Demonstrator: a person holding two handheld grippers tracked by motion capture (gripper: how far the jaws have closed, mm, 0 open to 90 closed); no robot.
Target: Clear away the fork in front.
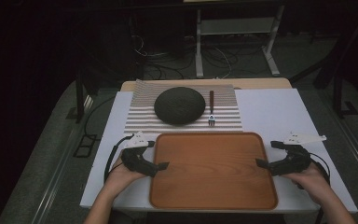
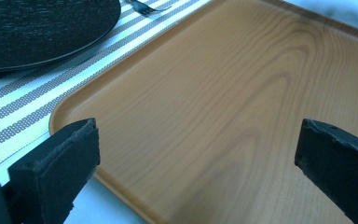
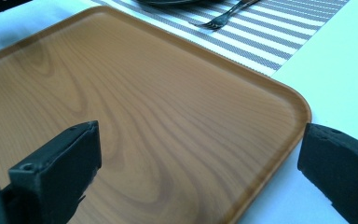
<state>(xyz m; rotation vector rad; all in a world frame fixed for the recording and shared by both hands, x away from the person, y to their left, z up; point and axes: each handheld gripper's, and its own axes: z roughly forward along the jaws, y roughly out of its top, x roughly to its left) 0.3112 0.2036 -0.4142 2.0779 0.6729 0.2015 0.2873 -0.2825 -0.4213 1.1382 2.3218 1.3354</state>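
1. While both pairs of jaws stand wide apart with nothing between them, the left gripper (image 1: 144, 158) sits at the left edge of the wooden tray (image 1: 213, 198) and the right gripper (image 1: 279, 156) at its right edge, each pointing inward; neither has hold of the rim.
2. Judged from that, the work looks to be at its start: the tray lies flat on the white table cover (image 1: 270, 109) near the person's side, bare, ungripped and not lifted. Closing on both edges and any carrying are left to do.
3. Beyond the tray, the dark round plate (image 1: 179, 105) and the fork (image 1: 211, 108) rest on the striped placemat (image 1: 140, 116), the fork just right of the plate; both appear untouched.
4. From the high view comes the whole layout, both hands, and the floor with cables behind the table.
5. Seen from the left gripper view, the tray's near-left corner (image 2: 58, 121) lies between the jaws; the right gripper view gives the far-right corner (image 3: 303, 107) and the fork's tines (image 3: 209, 23), detail the high view lacks.
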